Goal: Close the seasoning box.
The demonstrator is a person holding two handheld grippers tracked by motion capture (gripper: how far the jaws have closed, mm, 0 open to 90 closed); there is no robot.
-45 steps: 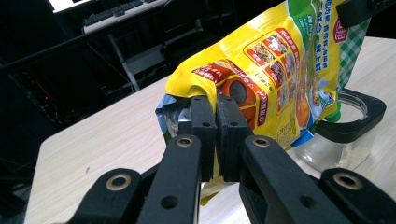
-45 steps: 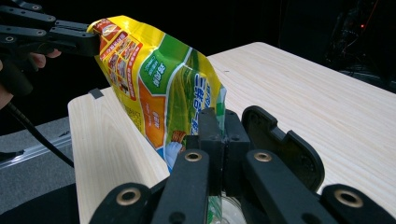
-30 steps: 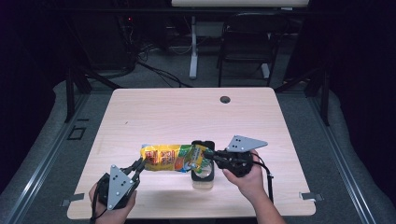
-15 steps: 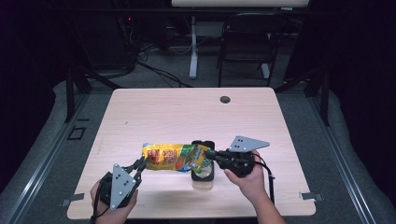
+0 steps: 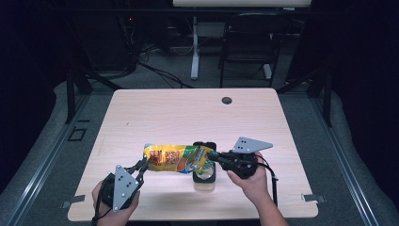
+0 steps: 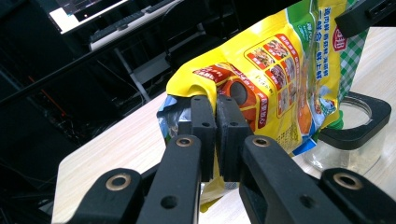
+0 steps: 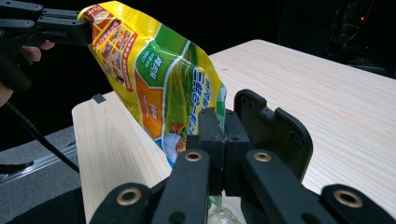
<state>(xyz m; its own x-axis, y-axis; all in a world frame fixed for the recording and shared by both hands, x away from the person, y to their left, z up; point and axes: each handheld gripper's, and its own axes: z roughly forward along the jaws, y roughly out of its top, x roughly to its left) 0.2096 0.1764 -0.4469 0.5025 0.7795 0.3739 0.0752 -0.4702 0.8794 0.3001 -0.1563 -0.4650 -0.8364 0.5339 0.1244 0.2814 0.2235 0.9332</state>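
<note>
- The left gripper is near the front left of the worktop, and a hand holds it from below.
- Its jaws are pinched tight on the left end of the bag. In the left gripper view, the left gripper bites a fold of the bag right at the edge.
- The bag is yellow, with green and orange parts and small food pictures on it.
- It is stretched out sideways between the two grippers, up off the worktop.
- From the right gripper view, the bag slopes up and away to the far gripper at the top left.
- Under the right end of the bag stands a clear jar with a black top.
- The jar stands near the front middle of the worktop. The bag's right end is just over its mouth.
- In the left gripper view, the jar sits to the right, behind the bag.
- The right gripper is closed on the right end of the bag. Another hand holds it.
- In the right gripper view, the right gripper squeezes the bag's bottom edge, with the black top just behind it.
- A small dark hole is far back on the worktop, well apart from the rest.
</note>
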